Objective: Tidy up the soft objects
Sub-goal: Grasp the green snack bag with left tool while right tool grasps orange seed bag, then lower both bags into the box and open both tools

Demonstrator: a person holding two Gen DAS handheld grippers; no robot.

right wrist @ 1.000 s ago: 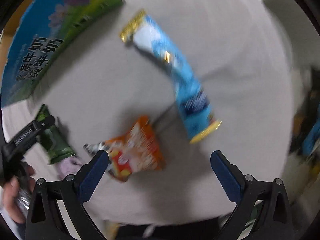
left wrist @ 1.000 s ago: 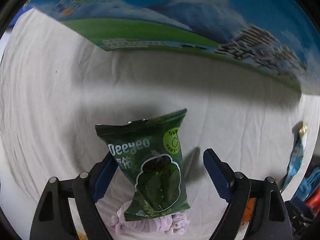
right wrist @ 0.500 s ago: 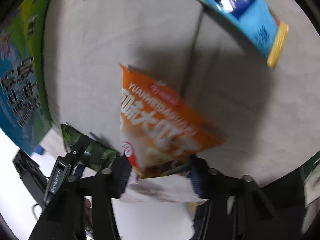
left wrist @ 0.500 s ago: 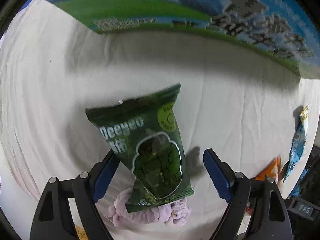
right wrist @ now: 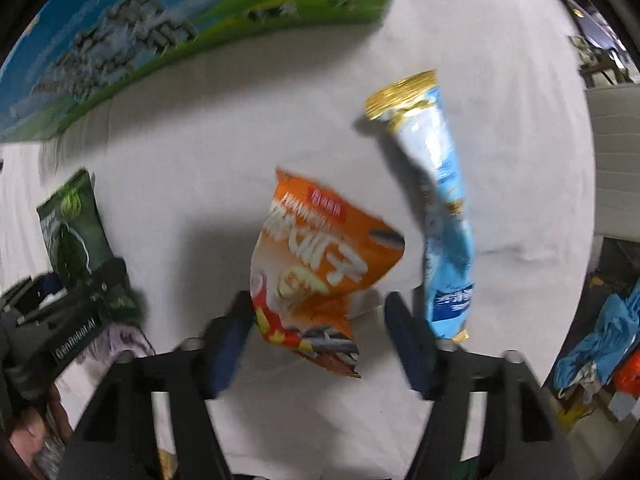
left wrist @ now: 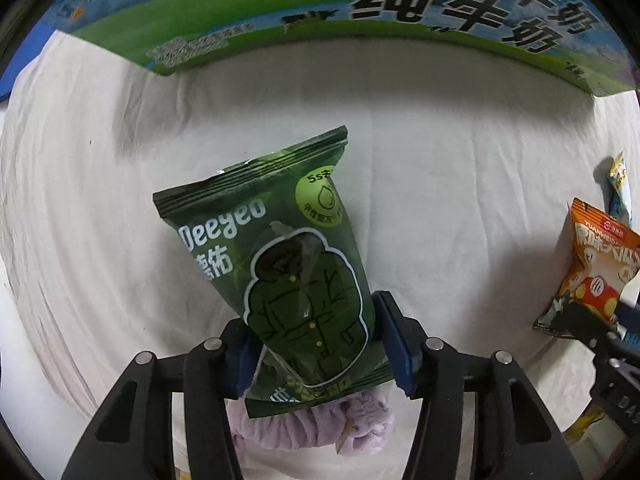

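Left wrist view: the left claw point(left wrist: 316, 354), pointing down, has just closed its blue pads on the lower end of a green "Deeyeo" packet point(left wrist: 280, 264), whose long axis runs away over the white-sheeted tabletop point(left wrist: 460, 168). Right wrist view: the right claw point(right wrist: 318, 330) has just been widening; its pads flank an orange snack bag point(right wrist: 320, 256), contact unclear.

A wrinkled white cloth point(left wrist: 460, 184) covers the work surface; a blue-and-green printed carton point(left wrist: 400, 28) stands along its edge at twelve o'clock; crumpled blue fabric point(right wrist: 604, 336) lies at four o'clock.
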